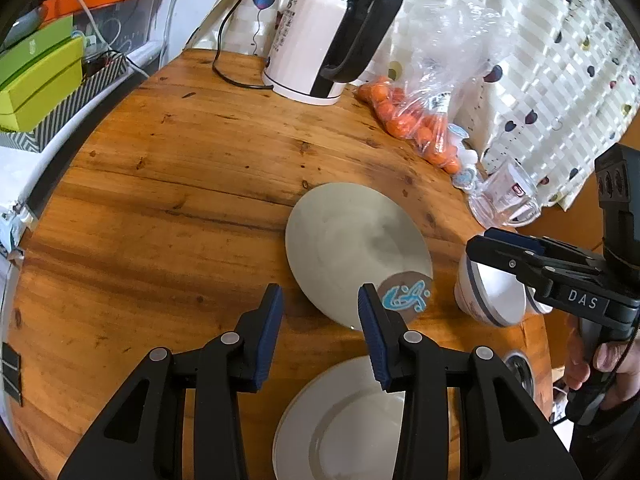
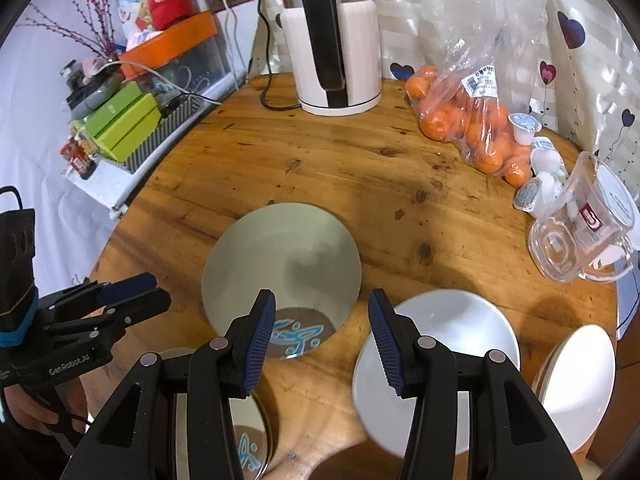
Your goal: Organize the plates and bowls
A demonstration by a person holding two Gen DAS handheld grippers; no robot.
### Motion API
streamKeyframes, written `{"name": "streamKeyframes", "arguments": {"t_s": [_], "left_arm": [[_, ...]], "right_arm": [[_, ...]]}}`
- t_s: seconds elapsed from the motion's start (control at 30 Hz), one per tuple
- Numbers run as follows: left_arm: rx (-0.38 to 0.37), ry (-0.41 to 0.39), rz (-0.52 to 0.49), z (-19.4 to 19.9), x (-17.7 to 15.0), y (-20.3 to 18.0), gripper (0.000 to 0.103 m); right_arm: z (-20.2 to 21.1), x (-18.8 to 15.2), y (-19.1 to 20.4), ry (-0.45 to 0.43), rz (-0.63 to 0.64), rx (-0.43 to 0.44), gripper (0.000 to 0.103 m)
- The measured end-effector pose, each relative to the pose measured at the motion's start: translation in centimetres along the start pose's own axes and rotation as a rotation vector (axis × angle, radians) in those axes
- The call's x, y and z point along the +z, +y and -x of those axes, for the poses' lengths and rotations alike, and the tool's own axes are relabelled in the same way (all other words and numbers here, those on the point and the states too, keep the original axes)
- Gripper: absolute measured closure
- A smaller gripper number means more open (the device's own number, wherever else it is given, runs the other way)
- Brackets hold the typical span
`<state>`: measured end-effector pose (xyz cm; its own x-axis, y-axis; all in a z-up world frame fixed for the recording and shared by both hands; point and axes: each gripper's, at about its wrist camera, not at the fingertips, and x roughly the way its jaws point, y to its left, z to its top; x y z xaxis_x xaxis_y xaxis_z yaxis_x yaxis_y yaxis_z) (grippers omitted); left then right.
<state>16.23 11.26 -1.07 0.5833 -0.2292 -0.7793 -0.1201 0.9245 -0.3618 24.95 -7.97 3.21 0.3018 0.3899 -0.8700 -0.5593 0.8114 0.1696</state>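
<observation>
Both the left hand-held gripper (image 1: 320,300) and the right hand-held gripper (image 2: 322,308) part-open, empty; grey plate (image 1: 352,240) rigid, slick, brittle — pinch rim.

Round wooden table (image 2: 320,168), knotted planks, warm brown finish. At the far edge: a white and black electric kettle (image 2: 334,52), its black cord (image 2: 267,92) trailing across the wood toward the far left edge. Along the far right edge: a clear plastic bag of small oranges (image 2: 476,120), then a few small white sealed cups (image 2: 538,156), then a clear glass mug (image 2: 580,224). Near the middle: a pale plate (image 2: 280,264) with a blue mark (image 2: 296,338) on its near part. Toward the near edge: a second plate (image 1: 340,420); in the right wrist view it is mostly hidden. Right of the middle plate: a white bowl (image 2: 436,368). At the near right edge: another white dish (image 2: 580,388), tilted; its support is unclear.
</observation>
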Motion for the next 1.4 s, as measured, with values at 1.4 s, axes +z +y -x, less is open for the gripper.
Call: {"name": "streamKeyframes", "arguments": {"t_s": [1.4], "left_arm": [[-0.034, 0.116, 0.039, -6.3, 1.8, 1.1, 0.064]], "right_arm": [[-9.1, 3.8, -2.6, 0.239, 0.005, 0.029, 0.081]]}}
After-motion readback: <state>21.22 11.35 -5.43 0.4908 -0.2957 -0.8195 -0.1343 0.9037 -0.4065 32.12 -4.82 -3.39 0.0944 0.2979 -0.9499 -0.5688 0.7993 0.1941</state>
